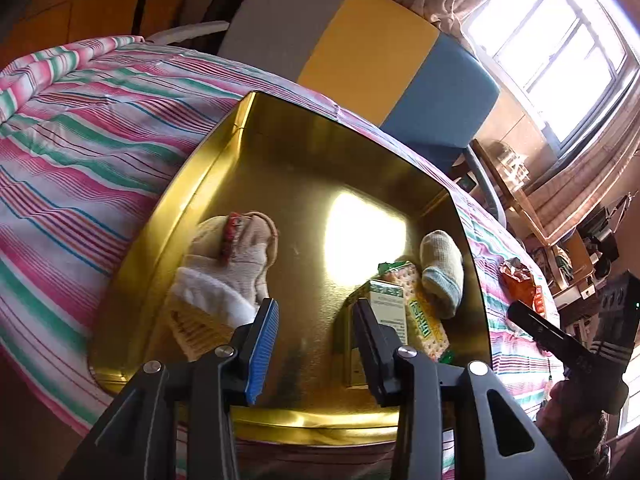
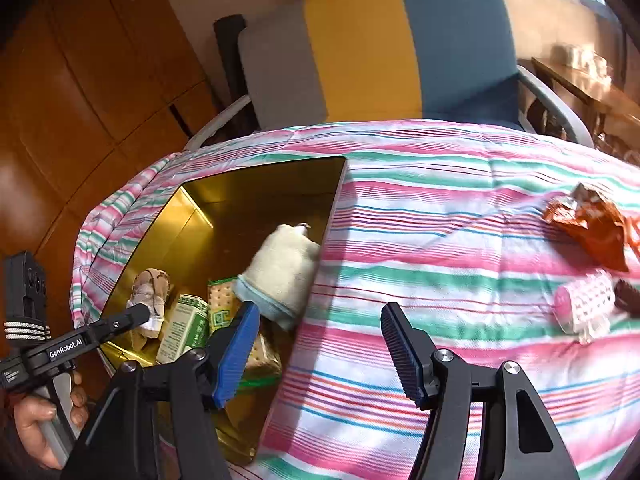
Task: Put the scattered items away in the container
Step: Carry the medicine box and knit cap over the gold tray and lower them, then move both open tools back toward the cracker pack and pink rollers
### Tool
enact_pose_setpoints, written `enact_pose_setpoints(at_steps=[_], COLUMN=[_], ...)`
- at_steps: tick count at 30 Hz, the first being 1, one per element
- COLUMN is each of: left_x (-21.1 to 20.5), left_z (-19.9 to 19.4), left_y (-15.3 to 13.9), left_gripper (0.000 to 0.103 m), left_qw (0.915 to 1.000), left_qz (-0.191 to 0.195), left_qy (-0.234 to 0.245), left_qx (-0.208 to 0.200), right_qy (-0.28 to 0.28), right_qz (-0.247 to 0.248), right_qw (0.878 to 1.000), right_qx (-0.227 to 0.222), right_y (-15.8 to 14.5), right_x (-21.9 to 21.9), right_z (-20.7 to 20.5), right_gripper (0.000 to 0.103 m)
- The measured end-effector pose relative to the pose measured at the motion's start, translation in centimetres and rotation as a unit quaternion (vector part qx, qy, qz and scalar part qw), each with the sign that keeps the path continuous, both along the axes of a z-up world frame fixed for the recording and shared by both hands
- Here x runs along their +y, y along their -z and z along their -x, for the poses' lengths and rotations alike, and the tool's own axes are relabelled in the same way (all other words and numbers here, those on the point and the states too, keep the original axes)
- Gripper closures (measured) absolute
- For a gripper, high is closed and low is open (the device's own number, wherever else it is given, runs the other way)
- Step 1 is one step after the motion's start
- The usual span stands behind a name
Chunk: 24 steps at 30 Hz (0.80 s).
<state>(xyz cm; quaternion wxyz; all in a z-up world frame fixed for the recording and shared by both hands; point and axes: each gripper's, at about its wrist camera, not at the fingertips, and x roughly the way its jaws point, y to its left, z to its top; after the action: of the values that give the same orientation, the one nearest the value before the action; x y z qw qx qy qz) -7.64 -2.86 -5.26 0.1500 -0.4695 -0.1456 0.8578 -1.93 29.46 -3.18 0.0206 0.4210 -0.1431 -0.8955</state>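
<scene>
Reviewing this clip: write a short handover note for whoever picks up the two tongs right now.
Left tongs: open, empty, over the gold tin.
Right tongs: open, empty, at the tin's right edge above the striped quilt.
Done: two socks, cracker pack and small green box are in the tin.
Left: orange snack bag, pink roller and a dark item beside it, on the quilt.

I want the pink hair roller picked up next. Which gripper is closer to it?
Right. The right gripper hangs open over the striped bedspread, the pink hair roller just off to its side. The left gripper is over the gold tin, farther away.
</scene>
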Motion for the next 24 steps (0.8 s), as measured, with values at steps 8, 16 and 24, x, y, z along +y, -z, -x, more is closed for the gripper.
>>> enact_pose_setpoints(at_steps=[8,16,24], left_x=[3.1,12.0,20.9], left_z=[-2.5,-5.9,-9.7], left_y=[-1.9,-3.2,-2.2], left_gripper=[0.056,0.056,0.055], left_qw=[0.9983,0.9817,0.9512], left_qz=[0.016,0.019,0.041], left_qy=[0.046,0.183,0.303], left_qx=[0.033,0.049,0.038], right_qy=[0.116,0.273,0.381], right_qz=[0.025,0.035,0.048], right_qw=[0.993,0.961,0.923], right_qx=[-0.003,0.008,0.016], right_y=[0.4,0.3,1.3], right_x=[8.5,18.0,24.4], right_z=[-7.3,-18.1,-25.7], right_gripper=[0.037,0.036,0.034])
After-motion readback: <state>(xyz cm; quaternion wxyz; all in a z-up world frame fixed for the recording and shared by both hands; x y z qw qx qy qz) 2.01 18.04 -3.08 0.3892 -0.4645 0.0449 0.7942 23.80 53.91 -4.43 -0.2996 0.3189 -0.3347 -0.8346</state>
